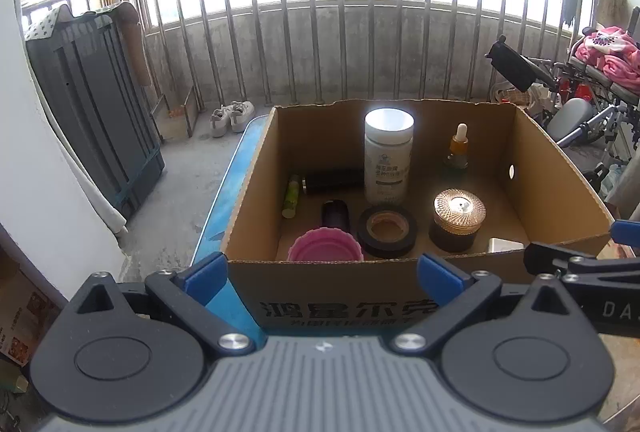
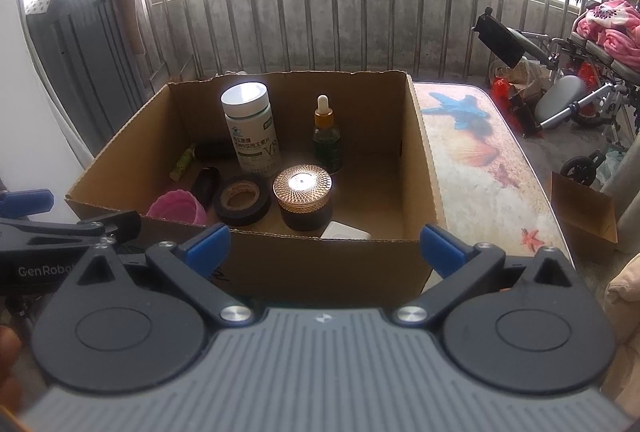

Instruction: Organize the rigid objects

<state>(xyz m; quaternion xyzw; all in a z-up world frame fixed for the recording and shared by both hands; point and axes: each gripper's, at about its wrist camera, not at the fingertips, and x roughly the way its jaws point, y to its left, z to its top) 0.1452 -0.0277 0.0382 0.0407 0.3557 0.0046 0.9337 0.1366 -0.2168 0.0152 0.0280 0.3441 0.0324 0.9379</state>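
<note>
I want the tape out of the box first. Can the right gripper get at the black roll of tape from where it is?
Probably yes. The right gripper is open and empty outside the open-topped cardboard box. The black tape roll lies flat near the front wall; the gold-lidded dark jar crowds its right side.

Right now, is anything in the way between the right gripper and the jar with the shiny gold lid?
Yes. The cardboard box's near wall stands between the open right gripper and the gold-lidded jar. Above the wall, nothing visible blocks it.
</note>
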